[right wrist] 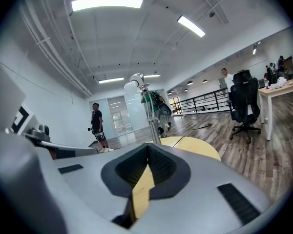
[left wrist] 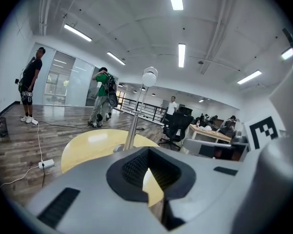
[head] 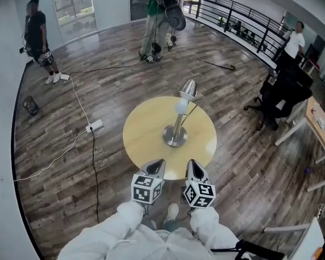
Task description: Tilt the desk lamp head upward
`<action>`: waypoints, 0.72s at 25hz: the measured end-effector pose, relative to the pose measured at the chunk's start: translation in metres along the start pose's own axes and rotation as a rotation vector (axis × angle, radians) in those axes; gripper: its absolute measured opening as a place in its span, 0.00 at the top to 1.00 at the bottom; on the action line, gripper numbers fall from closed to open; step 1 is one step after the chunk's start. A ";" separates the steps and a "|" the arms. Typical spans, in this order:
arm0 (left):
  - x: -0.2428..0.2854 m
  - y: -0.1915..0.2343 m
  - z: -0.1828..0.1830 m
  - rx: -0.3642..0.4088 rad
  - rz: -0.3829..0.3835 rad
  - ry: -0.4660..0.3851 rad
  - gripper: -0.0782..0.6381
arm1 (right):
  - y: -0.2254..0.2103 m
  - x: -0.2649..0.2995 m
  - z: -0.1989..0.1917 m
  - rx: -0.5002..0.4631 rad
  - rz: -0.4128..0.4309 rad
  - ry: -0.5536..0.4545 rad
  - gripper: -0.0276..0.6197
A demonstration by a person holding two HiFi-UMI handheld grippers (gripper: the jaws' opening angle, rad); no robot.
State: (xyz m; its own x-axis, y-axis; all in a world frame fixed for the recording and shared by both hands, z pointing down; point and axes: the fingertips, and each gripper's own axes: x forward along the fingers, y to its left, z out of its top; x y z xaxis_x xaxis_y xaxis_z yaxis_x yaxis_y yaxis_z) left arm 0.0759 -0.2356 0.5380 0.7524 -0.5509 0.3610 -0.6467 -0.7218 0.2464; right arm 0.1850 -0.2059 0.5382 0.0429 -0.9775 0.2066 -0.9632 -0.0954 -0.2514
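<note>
desk lamp (head: 178,119) silver | table (head: 143,133) pale yellow | floor (head: 59,194) brown wood-grain | your sleeves (head: 119,222) white | your marker cubes (head: 147,188) black-and-white squares

The lamp (head: 177,124) looks like polished metal: a bright stem, a mirror-shiny round base (head: 174,140) and a satin silver head (head: 189,88) with a frosted white bulb (head: 181,106). The desk (head: 143,131) has a smooth yellow top with a soft sheen. The floor (head: 97,75) is wood-grain plank, semi-gloss. The left hand-held gripper (head: 156,163) and right hand-held gripper (head: 193,163) are matt grey plastic with black ribbed pads (left wrist: 133,168). The 2 sleeves (head: 119,226) are white cloth.
</note>
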 end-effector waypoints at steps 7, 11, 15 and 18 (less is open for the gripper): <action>-0.047 -0.005 -0.023 0.002 -0.022 0.012 0.89 | 0.015 -0.048 -0.012 0.040 -0.076 -0.026 0.94; -0.064 -0.005 -0.025 -0.001 -0.008 0.007 0.89 | 0.037 -0.061 -0.014 0.000 -0.055 -0.021 0.94; -0.074 -0.007 -0.024 -0.011 0.011 -0.018 0.89 | 0.051 -0.067 -0.009 -0.047 -0.029 -0.030 0.94; -0.078 -0.012 -0.027 -0.024 0.023 -0.013 0.89 | 0.051 -0.072 -0.005 -0.054 -0.024 -0.032 0.94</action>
State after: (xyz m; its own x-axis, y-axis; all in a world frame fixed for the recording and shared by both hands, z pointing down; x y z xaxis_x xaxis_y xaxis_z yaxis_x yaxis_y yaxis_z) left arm 0.0213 -0.1726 0.5308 0.7388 -0.5730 0.3548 -0.6667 -0.6985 0.2601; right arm 0.1310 -0.1390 0.5149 0.0738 -0.9807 0.1813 -0.9746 -0.1094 -0.1953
